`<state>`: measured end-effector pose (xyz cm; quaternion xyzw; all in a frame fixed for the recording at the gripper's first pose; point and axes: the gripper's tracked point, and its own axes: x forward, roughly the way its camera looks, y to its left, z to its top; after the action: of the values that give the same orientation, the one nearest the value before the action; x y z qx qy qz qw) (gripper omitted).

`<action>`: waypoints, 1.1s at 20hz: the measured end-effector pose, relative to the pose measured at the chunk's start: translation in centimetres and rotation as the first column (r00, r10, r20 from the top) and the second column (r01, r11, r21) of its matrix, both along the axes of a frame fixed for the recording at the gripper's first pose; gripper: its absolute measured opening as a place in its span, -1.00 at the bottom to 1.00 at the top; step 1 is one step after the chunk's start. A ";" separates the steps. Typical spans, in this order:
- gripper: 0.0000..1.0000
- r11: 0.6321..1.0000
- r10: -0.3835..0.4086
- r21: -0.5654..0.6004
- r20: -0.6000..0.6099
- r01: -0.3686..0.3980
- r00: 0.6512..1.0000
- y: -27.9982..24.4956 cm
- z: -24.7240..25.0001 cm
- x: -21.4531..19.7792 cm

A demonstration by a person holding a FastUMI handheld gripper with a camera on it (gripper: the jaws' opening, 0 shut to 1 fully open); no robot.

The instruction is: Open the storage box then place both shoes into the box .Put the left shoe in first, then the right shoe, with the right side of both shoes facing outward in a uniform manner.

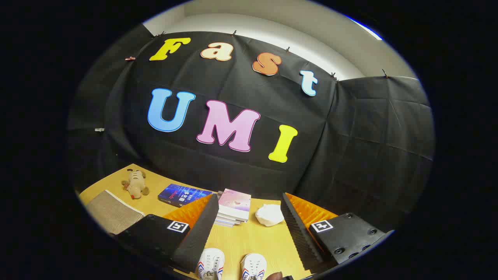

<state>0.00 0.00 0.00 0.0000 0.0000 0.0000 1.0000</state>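
The claw (247, 229) hangs wide open above the light wooden surface (249, 241), holding nothing. Two small white lace-up shoes with red and blue side stripes (231, 266) lie side by side between its fingers, toes pointing away, only their front halves visible. Beyond the fingers sit a stack of pale books (233, 210), a crumpled white lump (269, 214), a blue book (181, 194), a beige plush toy (134, 183) and a ridged tan board (111, 212)

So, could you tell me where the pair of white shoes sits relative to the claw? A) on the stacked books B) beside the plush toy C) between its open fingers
C: the pair of white shoes lies on the wooden table between the open claw's fingers.
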 end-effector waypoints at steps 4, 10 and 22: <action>0.96 1.000 -0.001 -0.008 -0.004 0.001 1.000 0.0 -0.3 -0.2; 0.96 1.000 -0.004 -0.003 -0.010 0.004 1.000 -0.4 -0.6 -0.3; 0.95 0.997 0.070 0.025 -0.024 -0.069 0.997 1.3 -1.3 -0.1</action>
<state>-0.13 1.26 -1.28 0.0123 0.0127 0.0349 0.9992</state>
